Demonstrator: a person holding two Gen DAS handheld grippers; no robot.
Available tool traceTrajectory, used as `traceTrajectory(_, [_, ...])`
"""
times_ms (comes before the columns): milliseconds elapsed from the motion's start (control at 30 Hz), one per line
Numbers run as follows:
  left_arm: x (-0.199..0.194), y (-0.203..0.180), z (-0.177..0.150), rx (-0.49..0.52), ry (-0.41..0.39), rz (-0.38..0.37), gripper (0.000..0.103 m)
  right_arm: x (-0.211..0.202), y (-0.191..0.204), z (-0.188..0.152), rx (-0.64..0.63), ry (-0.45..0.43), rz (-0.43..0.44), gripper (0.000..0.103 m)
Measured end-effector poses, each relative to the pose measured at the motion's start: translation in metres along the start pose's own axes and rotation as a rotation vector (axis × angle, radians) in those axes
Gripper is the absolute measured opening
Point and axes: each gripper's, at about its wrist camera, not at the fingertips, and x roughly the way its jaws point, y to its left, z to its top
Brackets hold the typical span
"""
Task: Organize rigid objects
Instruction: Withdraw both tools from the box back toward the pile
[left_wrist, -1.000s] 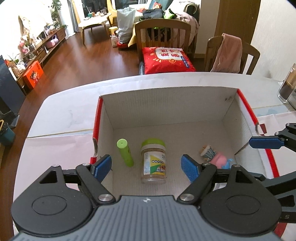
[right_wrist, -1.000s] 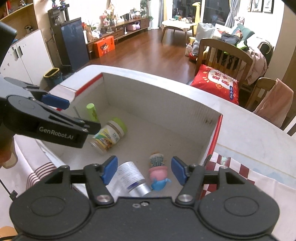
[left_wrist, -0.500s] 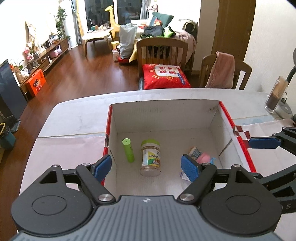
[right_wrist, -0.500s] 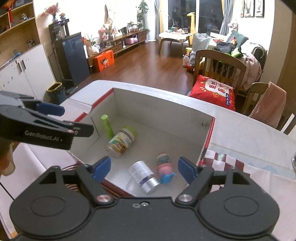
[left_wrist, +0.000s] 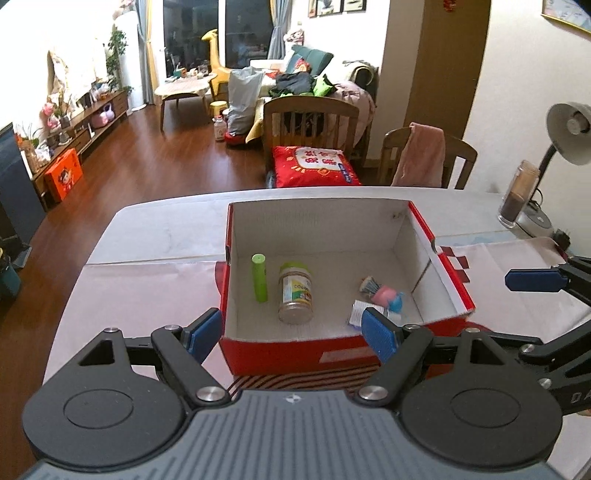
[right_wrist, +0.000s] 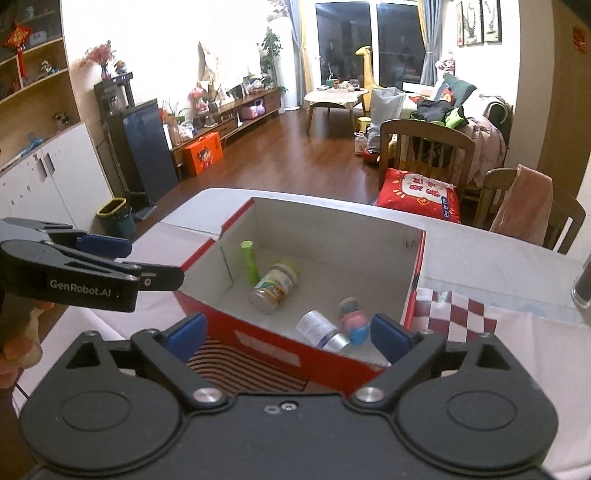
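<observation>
In the red box (left_wrist: 343, 350), from nine o'clock toward three, lie a green tube (left_wrist: 259, 277), a green-lidded jar (left_wrist: 295, 292), a white bottle (right_wrist: 322, 329) and a pink-and-blue toy (right_wrist: 354, 323). The left claw (left_wrist: 295, 334) hangs open and empty near the box's six-o'clock wall; the right claw (right_wrist: 290, 338), its jaws just opened wide, holds nothing. Nothing loose shows on the tabletop (left_wrist: 147, 295), so the sorting looks about finished.

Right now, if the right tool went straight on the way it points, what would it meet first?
Probably the red box's near wall or rim, which lies between the open right tool and the white bottle inside. Depth is hard to judge, so it might clear the rim.
</observation>
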Motion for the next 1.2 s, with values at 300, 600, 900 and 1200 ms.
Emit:
traceTrajectory(300, [-0.024,0.003,-0.033,0.038,-0.031,-0.023,0.085,-0.029,0.011,-0.035,0.052,-0.039,-0.034,0.102])
traceTrajectory(600, [-0.025,0.002,-0.075,0.057,0.000,-0.028,0.085,-0.034,0.011,-0.080,0.111,0.002,-0.080,0.102])
traceTrajectory(900, [-0.012,0.002,-0.118,0.074,0.061,-0.070,0.085,-0.026,0.009,-0.115,0.109,0.053,-0.118,0.102])
traceTrajectory(1200, [0.009,-0.020,-0.145,0.185,0.103,-0.137,0.085,-0.004,0.004,-0.141,0.040,0.154,-0.119,0.097])
